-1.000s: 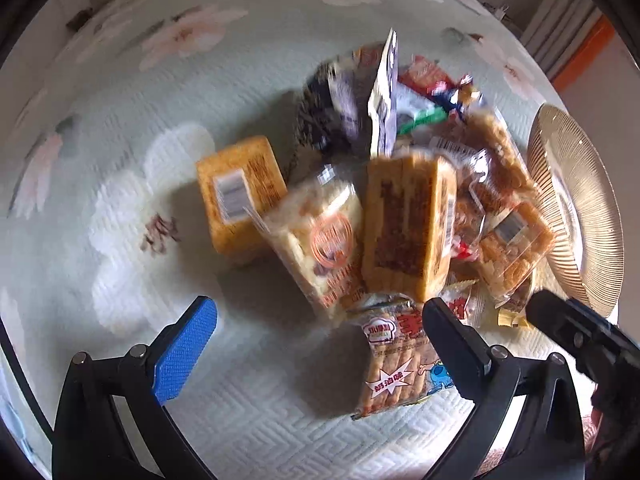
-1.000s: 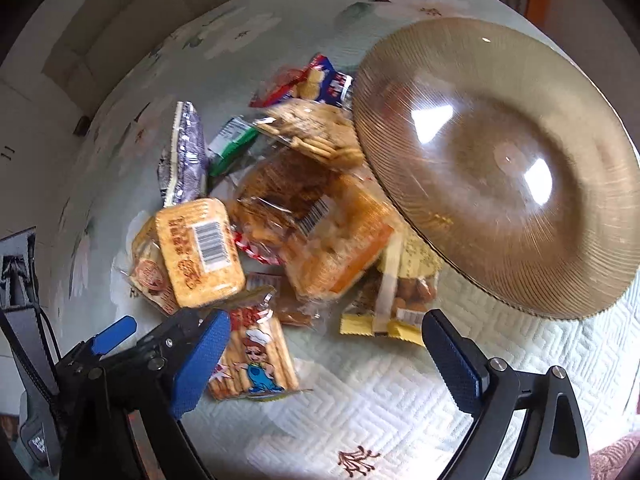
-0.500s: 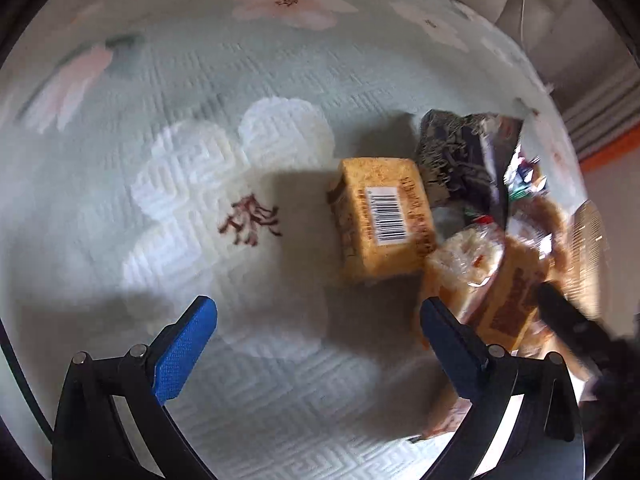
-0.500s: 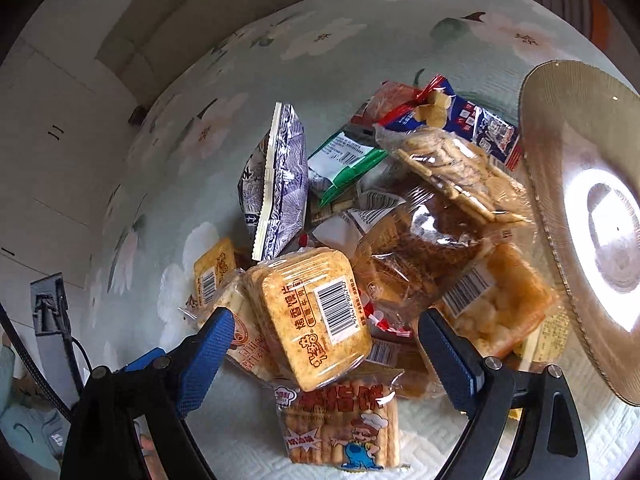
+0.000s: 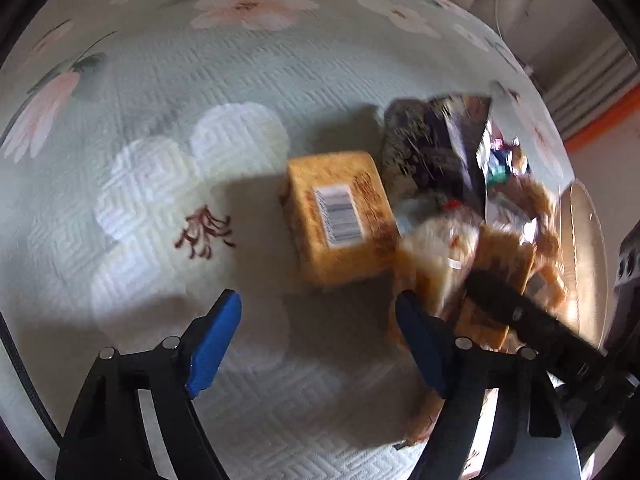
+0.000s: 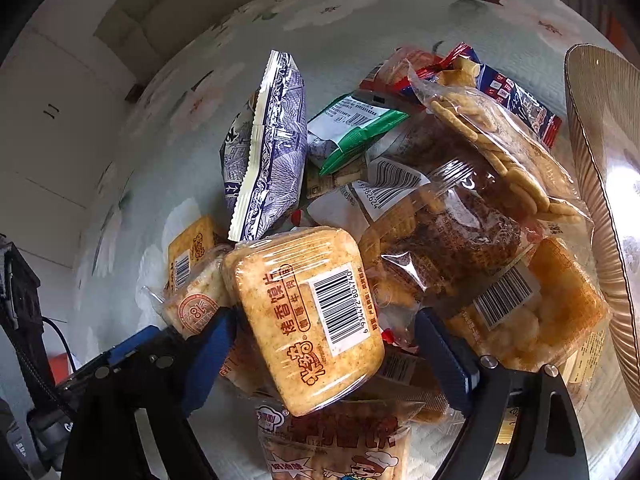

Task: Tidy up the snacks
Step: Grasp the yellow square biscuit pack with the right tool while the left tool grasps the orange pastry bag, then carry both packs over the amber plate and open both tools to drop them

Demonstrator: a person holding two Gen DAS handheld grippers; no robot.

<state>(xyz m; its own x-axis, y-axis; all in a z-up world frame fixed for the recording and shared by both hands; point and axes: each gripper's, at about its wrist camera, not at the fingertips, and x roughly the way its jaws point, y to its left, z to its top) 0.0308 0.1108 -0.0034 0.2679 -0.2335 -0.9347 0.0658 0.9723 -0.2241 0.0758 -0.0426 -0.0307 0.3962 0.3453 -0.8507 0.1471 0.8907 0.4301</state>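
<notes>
Right gripper (image 6: 320, 356) – jaws closing, pads not yet pressing – straddled barcoded cracker pack (image 6: 308, 312), long axis lying between the jaws

My jaws are closing over the flowered cloth (image 5: 168, 92) on the bench, with nothing between them; my left gripper (image 5: 318, 344) points steeply down. Just beyond them lies an orange packet (image 5: 340, 220), barcode up. To its right the blurred snack pile (image 5: 480, 216) begins, with a dark bag (image 5: 432, 152) at its far side. The other gripper (image 5: 532, 320) reaches in from the right, before a ribbed plate (image 5: 588, 264).
</notes>
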